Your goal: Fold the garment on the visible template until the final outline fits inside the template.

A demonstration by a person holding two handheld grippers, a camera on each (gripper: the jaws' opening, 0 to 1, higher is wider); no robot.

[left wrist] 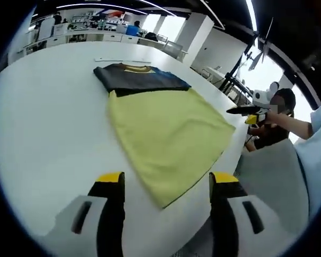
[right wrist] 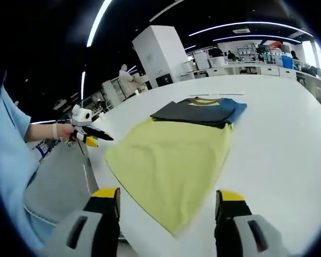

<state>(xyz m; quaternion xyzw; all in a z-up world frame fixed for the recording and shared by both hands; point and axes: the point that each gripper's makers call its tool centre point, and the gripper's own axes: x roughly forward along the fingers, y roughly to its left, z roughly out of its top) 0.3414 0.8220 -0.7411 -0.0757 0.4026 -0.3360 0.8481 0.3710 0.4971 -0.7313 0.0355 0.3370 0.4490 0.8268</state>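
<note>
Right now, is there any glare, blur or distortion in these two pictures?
Left gripper view: fisheye bends the white table edge; the window at upper right is overexposed; the garment looks sharp. Right gripper view: ceiling light strips curve and glare; the garment is evenly lit, with hardly any shadow.

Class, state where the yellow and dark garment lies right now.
The garment lies flat on the white table, just beyond the open left tool; in the right gripper view its yellow hem points toward the table's near edge.

My left gripper (left wrist: 167,187) and right gripper (right wrist: 167,202) run off the bottom edge. Shelves (left wrist: 91,21) behind the counter (left wrist: 48,123) blur; no template outline readable around the garment (right wrist: 176,155).
</note>
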